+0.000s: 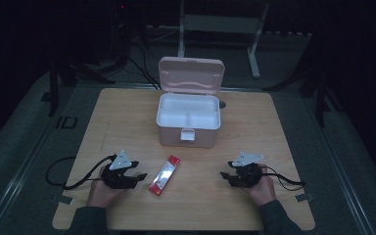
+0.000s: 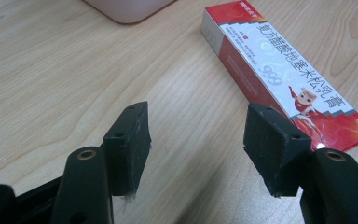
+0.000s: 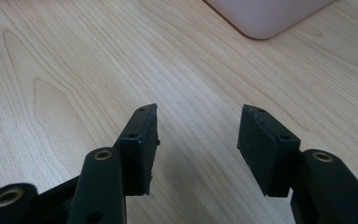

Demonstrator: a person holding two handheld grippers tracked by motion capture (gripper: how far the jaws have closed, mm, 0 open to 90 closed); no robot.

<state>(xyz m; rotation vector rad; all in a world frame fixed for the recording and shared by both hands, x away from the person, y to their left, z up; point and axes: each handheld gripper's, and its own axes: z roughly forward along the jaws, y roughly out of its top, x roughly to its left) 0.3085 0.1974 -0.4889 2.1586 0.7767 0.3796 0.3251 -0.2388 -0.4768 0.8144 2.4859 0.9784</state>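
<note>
A long red and white carton (image 1: 164, 176) with printed characters lies flat on the wooden table (image 1: 117, 112), in front of an open pink box (image 1: 189, 120) whose lid stands up behind it. My left gripper (image 1: 138, 176) rests just left of the carton with its jaws open and empty; in the left gripper view the carton (image 2: 284, 70) lies ahead and to the right of the left gripper (image 2: 196, 135). My right gripper (image 1: 223, 175) sits open on the table at the right, pointing left. Bare wood lies between its jaws in the right gripper view, where the right gripper (image 3: 196, 135) is empty.
The pink box has a white inner tray with compartments (image 1: 188, 110) and a front latch (image 1: 188, 134). A corner of the box (image 3: 265, 16) lies ahead in the right gripper view. Cables trail from both grippers. A white frame stands beyond the table.
</note>
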